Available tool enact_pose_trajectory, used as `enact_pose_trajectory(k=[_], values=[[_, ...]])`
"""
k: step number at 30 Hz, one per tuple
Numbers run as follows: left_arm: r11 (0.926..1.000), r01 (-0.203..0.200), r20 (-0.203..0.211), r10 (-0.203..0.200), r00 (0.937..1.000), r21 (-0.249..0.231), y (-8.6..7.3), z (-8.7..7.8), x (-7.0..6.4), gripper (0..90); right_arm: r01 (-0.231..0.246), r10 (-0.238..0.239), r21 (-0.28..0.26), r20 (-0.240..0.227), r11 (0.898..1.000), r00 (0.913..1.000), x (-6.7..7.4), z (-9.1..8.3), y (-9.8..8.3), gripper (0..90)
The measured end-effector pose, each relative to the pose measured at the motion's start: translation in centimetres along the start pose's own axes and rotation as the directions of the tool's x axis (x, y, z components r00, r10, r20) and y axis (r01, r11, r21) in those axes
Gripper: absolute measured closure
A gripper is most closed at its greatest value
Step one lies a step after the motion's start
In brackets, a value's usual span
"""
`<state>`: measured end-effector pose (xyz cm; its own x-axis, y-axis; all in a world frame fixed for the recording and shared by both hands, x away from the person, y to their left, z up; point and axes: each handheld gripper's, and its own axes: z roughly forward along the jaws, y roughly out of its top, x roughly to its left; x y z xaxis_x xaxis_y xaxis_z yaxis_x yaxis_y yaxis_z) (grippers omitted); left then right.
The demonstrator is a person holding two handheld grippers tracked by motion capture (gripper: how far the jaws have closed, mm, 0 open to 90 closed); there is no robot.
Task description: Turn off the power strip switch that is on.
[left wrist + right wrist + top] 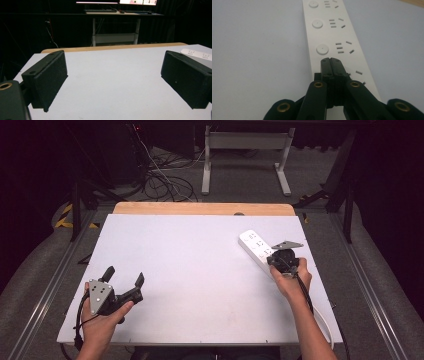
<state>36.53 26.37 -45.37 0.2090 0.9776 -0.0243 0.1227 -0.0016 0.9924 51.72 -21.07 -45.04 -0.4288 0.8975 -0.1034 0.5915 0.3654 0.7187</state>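
Two black grippers are being carried in bare hands; no sleeves are being worn. The left gripper (124, 277) is being topped by a grey three-cornered plate with screw holes, as is the right gripper (281, 258). Black cables are trailing from both. Brass-ringed pivots are showing in the gripper views.

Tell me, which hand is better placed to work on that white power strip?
The right. Its gripper is over the power strip, fingers shut above the sockets. The left gripper sits open at the table's opposite near corner.
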Motion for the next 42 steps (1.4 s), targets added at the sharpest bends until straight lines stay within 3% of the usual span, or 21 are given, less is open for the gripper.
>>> enact_pose_trajectory(k=[13, 22, 30, 36, 42], values=[[1.0000, 0.001, -0.001, -0.001, 1.0000, -0.001, 0.0, 0.0, 0.0, 7.1, -0.036, 0.036, -0.116, -0.001, 0.993, 0.9993, -0.6, -1.9, 0.3, 90.0], [1.0000, 0.001, 0.000, -0.001, 1.0000, -0.003, 0.0, 0.0, 0.0, 7.1, -0.028, 0.023, -0.242, -0.022, 0.970, 0.9995, -0.6, -4.4, 0.1, 90.0], [1.0000, 0.000, -0.003, 0.000, 1.0000, -0.004, 0.1, -0.1, 0.1, 7.2, -0.033, 0.016, -0.360, -0.048, 0.932, 0.9987, -0.2, -6.8, -0.9, 90.0], [0.9999, 0.002, -0.010, -0.002, 0.9999, -0.011, 0.1, -0.1, 0.2, 7.2, -0.011, 0.004, -0.482, -0.014, 0.876, 0.9999, 0.2, -8.6, -1.5, 90.0], [1.0000, 0.002, -0.013, -0.002, 0.9999, -0.010, 0.1, -0.1, 0.2, 7.2, -0.014, 0.020, -0.537, 0.005, 0.844, 0.9998, 0.9, -9.6, -2.4, 90.0]])
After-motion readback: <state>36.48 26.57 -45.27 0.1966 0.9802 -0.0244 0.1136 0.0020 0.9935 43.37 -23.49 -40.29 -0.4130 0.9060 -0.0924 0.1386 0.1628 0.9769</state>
